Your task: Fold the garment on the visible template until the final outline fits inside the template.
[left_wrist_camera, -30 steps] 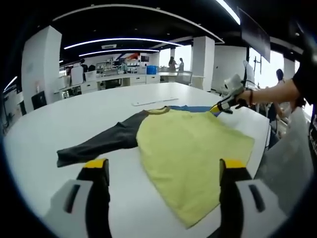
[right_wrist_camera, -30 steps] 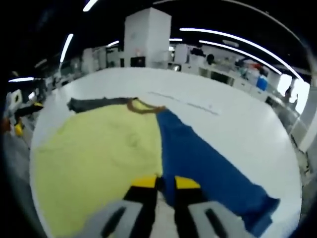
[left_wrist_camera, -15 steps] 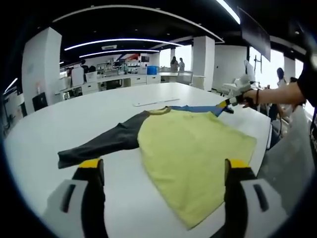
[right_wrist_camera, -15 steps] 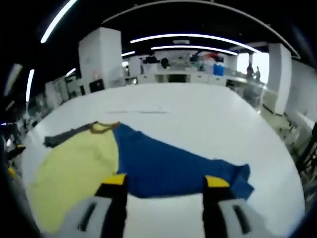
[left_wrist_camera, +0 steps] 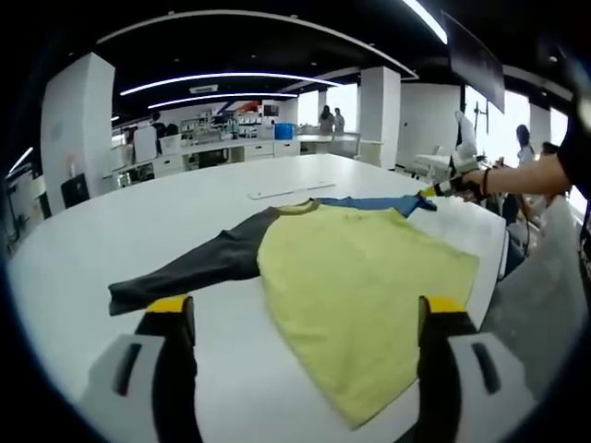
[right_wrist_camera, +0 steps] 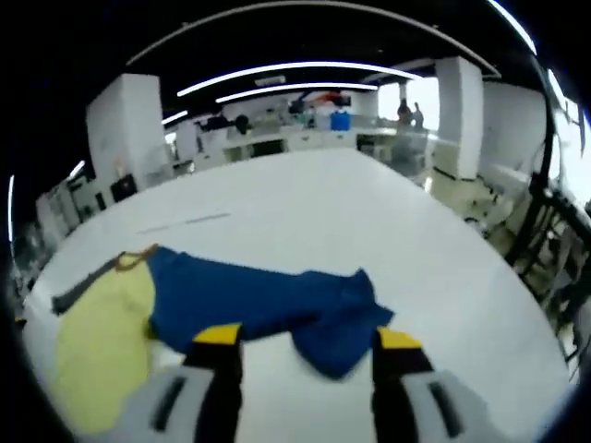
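The right gripper [right_wrist_camera: 300,337] is standing with its jaws wide apart and holding nothing, hovering at the bottom centre of the right gripper view just short of the blue sleeve [right_wrist_camera: 277,300]; a second ago those jaws were nearly together over the yellow body, so the claw has been opening and travelling out toward the sleeve end. The left gripper [left_wrist_camera: 300,309] is likewise spread wide and empty at the bottom of the left gripper view, staying near the hem of the garment [left_wrist_camera: 360,286], which is lying flat across the middle of the white table [left_wrist_camera: 83,249]. Judging from this, folding is only beginning, likely with the blue sleeve. I am seeing no readable writing, brand or label, and no template outline.
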A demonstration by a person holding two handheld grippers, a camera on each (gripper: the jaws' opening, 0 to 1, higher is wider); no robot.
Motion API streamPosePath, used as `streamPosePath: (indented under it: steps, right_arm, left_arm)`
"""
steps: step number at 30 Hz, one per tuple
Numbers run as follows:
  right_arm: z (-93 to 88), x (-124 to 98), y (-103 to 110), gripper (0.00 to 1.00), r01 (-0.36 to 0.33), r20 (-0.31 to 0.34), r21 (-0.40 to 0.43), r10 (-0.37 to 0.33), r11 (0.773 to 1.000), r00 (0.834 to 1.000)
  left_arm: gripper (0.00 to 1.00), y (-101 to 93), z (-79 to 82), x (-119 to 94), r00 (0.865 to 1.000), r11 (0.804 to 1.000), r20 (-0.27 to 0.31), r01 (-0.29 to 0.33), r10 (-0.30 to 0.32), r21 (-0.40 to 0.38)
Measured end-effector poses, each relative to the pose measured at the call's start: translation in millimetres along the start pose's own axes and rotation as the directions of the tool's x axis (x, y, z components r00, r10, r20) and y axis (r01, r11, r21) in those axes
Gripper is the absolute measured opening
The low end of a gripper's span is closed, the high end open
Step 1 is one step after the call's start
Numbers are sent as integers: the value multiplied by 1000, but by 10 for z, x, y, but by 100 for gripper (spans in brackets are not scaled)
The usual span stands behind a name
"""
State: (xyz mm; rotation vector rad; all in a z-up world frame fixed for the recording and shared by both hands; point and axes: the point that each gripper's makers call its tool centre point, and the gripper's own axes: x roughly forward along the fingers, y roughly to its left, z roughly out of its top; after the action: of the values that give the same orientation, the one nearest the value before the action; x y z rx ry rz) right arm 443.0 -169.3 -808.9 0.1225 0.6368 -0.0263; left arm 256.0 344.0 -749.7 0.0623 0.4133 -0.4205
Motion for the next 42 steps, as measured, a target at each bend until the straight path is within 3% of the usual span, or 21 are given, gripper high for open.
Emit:
streamPosePath:
  steps: [2, 7, 18, 30, 35, 42]
  right_arm:
    - [-19, 53, -152, 47, 31, -3, 29, -31, 999, 1000]
    - [-101, 52, -269, 35, 82, -19, 52, -81, 995, 997]
    - [-220, 78, -320, 27, 177, -68, 37, -174, 984, 982]
    - [-266, 89, -277, 21, 183, -78, 8, -182, 983, 980]
    - [-287, 35, -309, 2, 199, -83, 35, -196, 979, 977]
    - [-276, 65, -342, 0, 161, -101, 61, -154, 985, 983]
  left_arm:
    - [97, 1, -14, -2, 1000, 1000, -7, 2, -2, 5]
    - [95, 2, -26, 1, 1000, 1000, -11, 1, -1, 10]
    - [92, 50, -65, -23, 1000, 1000, -25, -17, 18, 17]
    - [91, 74, -66, -54, 999, 999, -36, -31, 32, 37]
    - [90, 74, -65, -53, 999, 999, -39, -33, 35, 43]
    - [92, 90, -53, -86, 998, 998, -38, -43, 45, 49]
